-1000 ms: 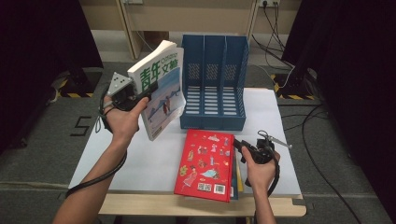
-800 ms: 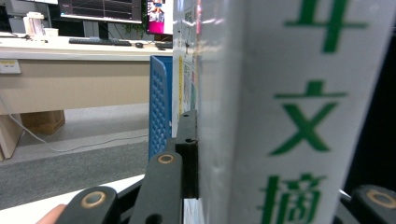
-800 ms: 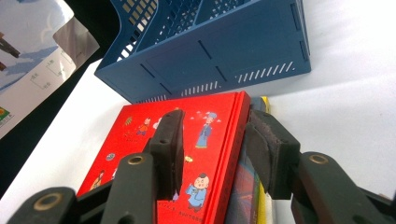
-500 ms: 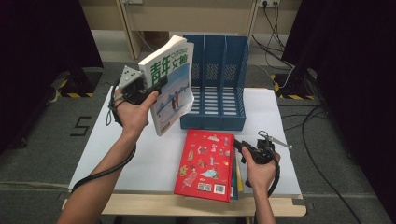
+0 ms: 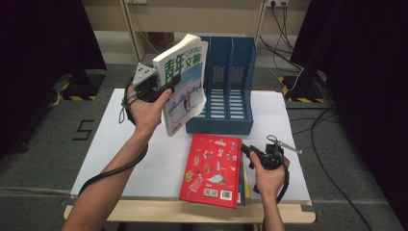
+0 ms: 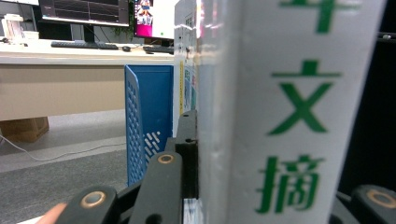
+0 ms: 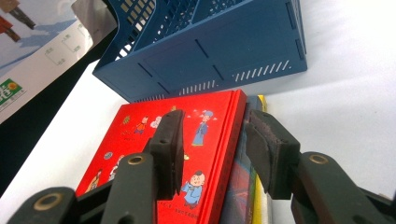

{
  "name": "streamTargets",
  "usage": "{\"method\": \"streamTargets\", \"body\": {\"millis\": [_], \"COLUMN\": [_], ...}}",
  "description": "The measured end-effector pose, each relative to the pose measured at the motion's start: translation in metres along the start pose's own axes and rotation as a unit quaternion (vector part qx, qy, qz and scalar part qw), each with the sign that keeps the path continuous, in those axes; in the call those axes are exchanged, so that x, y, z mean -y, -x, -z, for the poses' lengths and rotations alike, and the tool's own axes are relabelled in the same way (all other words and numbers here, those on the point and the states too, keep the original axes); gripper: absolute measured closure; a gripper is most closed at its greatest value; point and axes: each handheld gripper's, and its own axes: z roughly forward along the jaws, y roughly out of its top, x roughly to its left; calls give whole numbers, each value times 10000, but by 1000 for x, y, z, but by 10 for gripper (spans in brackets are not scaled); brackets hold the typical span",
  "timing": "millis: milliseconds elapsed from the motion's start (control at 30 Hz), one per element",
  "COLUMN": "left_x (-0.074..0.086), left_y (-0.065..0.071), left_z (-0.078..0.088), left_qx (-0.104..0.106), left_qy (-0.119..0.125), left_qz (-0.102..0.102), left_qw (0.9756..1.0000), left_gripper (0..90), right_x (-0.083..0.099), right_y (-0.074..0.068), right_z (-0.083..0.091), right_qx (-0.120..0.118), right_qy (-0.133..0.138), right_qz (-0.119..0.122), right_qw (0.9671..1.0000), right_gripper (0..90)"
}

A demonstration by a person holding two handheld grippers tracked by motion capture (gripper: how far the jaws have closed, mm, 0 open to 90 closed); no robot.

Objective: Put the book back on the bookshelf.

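Above the table's (image 5: 144, 159) far left, the left claw (image 5: 161, 89) grips a white book (image 5: 185, 89) upright beside the blue file rack (image 5: 226, 86), while the right claw (image 7: 212, 149) stands open over the red book's (image 5: 211, 168) right edge.

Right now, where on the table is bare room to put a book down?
The widest free patch is the white table left of the red book, beneath the left gripper that holds the white book. A narrower strip lies right of the blue file rack. Around the right gripper it is crowded.
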Motion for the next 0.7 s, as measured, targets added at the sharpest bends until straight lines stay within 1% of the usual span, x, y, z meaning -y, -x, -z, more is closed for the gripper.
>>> {"method": "streamTargets", "body": {"millis": [100,133,200,233,367,400,433,567,600,667,700], "left_x": [-1,-1,-2,-2,-3,-3,-3,-1,0,1,1], "left_y": [2,2,4,4,6,6,6,5,5,4,4], "left_z": [-9,-9,-16,-16,-25,-28,-29,-33,-36,-38,-40], "left_qx": [-27,-27,-68,-68,-128,-153,-170,-205,-224,-238,-253], "left_qy": [28,28,44,44,30,24,17,-22,-39,-40,-51], "left_qz": [22,22,6,6,-31,-33,-30,-45,-27,-12,2], "left_qw": [10000,10000,10000,10000,9999,9999,9998,9998,9997,9997,9997], "left_gripper": [735,735,735,735,735,735,735,735,735,735,735], "right_x": [0,0,0,0,0,-1,-1,-1,0,0,0], "right_y": [1,1,0,0,1,2,1,3,4,4,4], "right_z": [0,0,0,0,0,0,0,1,1,0,1], "right_qx": [5,5,-11,-11,-22,7,-24,11,10,7,-2], "right_qy": [4,4,-2,-2,4,20,12,23,17,19,8], "right_qz": [38,38,4,4,10,42,-18,9,10,15,-26], "right_qw": [10000,10000,10000,10000,10000,10000,10000,10000,10000,10000,10000], "right_gripper": [572,572,572,572,571,572,571,571,572,572,571]}}
